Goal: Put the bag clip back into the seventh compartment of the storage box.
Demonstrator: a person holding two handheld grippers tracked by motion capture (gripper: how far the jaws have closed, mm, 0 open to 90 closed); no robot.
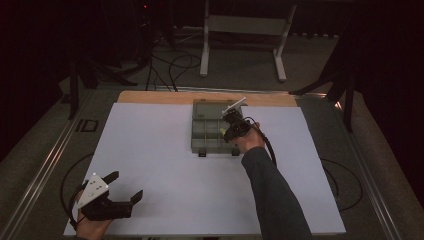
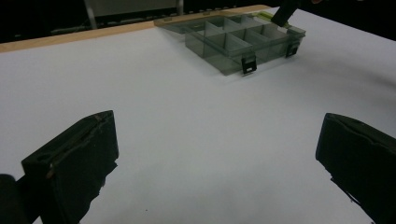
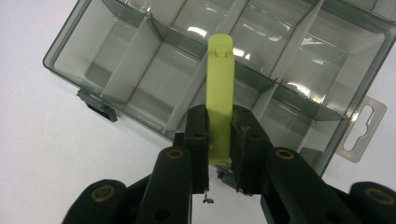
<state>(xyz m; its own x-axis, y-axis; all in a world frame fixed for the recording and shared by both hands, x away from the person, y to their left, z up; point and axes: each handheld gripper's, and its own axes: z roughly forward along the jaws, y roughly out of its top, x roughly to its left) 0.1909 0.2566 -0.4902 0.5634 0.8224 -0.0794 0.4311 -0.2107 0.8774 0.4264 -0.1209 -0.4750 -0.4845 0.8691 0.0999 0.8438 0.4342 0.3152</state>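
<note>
Clamped on one yellow-green stick (image 3: 219,93): two black jaws of the right gripper (image 3: 219,154), pads pressed against its flat sides, lower end of the stick just below the pads, rounded upper end projecting well past the fingertips. Seen beyond that tip: one open smoke-grey compartment box (image 3: 70,51), set on a white table sheet (image 3: 46,154). Counted in the right gripper view: at least six compartments wholly or partly framed, parted by thin grey dividers; one dark latch (image 3: 98,105) at the box's near-left edge; one hang tab (image 3: 362,130) with a slot at its right end. Stick held above the dividers near the box's middle row; contact with the box not determinable.

Spread wide and empty: two jaws of the left gripper (image 2: 219,163), nothing between the pads but bare white sheet. Placed far ahead of these jaws, toward the upper right: the same box (image 2: 233,44), with two dark latches along its near wall.

Shown in the high view: left gripper (image 1: 122,187) low at the near-left corner of the sheet, well apart from the box (image 1: 205,125); right gripper (image 1: 231,127) over the box's right half, one sleeved forearm (image 1: 275,195) behind it.
</note>
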